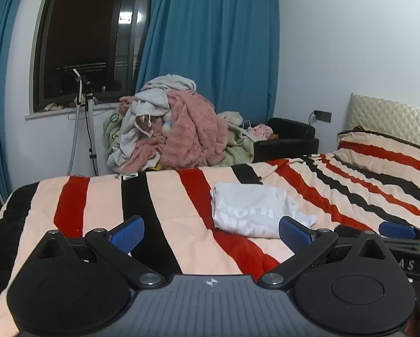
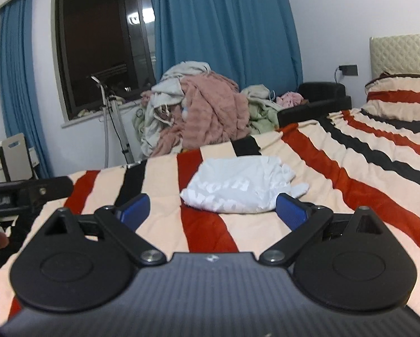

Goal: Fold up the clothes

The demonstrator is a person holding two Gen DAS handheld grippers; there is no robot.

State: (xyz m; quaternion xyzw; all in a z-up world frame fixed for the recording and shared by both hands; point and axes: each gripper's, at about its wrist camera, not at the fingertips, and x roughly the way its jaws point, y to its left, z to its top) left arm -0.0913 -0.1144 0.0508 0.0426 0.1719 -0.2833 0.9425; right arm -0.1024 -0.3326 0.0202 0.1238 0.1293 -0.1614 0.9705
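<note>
Both grippers, left (image 1: 211,234) and right (image 2: 212,210), low over striped bed cover (image 1: 103,196), fingers spread wide, nothing pinched. Beyond far bed edge, heaped clothes pile (image 1: 170,126). Near cover's middle, folded white T-shirt (image 2: 238,186), flat.

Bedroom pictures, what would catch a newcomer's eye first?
Probably the folded white T-shirt lying on the red, black and cream striped blanket, just ahead of both open grippers. Behind the bed, a tall heap of pink and grey laundry stands against the blue curtains.
</note>
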